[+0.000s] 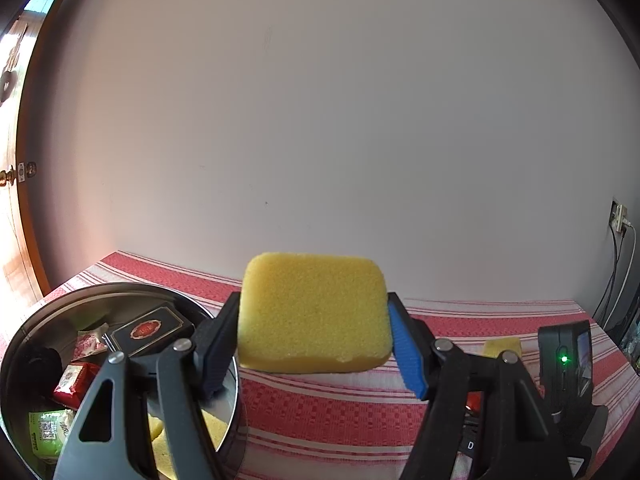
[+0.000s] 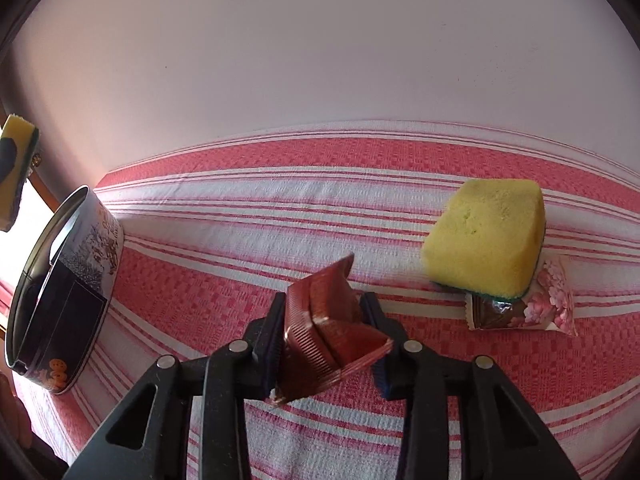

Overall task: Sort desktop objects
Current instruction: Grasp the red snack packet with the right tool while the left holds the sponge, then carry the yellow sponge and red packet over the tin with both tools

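My left gripper (image 1: 314, 320) is shut on a yellow sponge (image 1: 314, 312), held flat above the striped tablecloth, just right of a round metal tin (image 1: 120, 296). Inside the tin lie a black box (image 1: 148, 330), red and green snack packets and yellow sponge pieces. My right gripper (image 2: 324, 320) is shut on a crumpled brown-red foil wrapper (image 2: 328, 328), lifted a little over the cloth. In the right wrist view the tin (image 2: 68, 288) stands at the left, and the left-held sponge (image 2: 16, 160) shows at the far left edge.
A yellow sponge with a green scouring side (image 2: 486, 240) rests on a pink flowered packet (image 2: 548, 300) at the right. A white wall stands behind the table. A wooden door (image 1: 16, 200) is at the left; a wall socket with cables (image 1: 618, 220) at the right.
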Motion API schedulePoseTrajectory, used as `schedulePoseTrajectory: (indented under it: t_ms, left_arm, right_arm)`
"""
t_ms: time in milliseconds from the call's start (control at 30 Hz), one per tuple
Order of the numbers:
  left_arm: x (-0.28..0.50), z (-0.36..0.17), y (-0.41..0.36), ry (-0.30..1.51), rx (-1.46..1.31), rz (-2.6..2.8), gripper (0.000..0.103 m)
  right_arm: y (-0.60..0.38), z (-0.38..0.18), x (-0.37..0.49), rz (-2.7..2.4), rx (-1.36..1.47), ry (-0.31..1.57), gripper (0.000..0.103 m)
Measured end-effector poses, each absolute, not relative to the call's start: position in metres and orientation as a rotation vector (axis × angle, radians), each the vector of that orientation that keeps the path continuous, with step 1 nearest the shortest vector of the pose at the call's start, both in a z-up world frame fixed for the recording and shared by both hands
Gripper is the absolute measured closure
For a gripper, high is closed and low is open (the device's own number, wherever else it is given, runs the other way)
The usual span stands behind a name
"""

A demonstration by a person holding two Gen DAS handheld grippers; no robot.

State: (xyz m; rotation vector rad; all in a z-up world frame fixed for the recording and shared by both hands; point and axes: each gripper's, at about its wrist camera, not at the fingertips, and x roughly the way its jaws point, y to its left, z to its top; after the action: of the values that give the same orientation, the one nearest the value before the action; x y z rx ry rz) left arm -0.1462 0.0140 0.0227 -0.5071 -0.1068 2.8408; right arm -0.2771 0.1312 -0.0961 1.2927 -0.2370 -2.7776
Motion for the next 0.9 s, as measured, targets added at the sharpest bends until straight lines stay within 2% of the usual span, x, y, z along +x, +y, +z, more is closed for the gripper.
schedulePoseTrajectory:
  t_ms: [100,267,500,633,900]
  left_arm:
    - [-0.145,0.021,0.018,-0.096,-0.507,2.84,0.034]
    - [-0.14,0.018,0.027,-0.056,-0.491,2.843,0.034]
    - [-0.128,0.014,0.035,0.036,-0.434,2.875,0.034]
    - [-0.122,0.011,0.035,0.084,-0.42,2.891,0.034]
    - [-0.122,0.012,0.022,0.02,-0.429,2.893,0.034]
  right_arm:
    - [0.131,-0.09,-0.264,-2.816,1.205,-0.279,0.065]
    - [0.133,-0.064,-0.227,-2.989,0.838,-0.44,0.064]
    - [0.115,-0.045,-0.197,-3.168,0.534,-0.302,0.064]
    - [0.112,-0.041,-0.191,-3.18,0.485,-0.3,0.064]
    - [0.109,-0.039,-0.189,-3.159,0.438,-0.279,0.064]
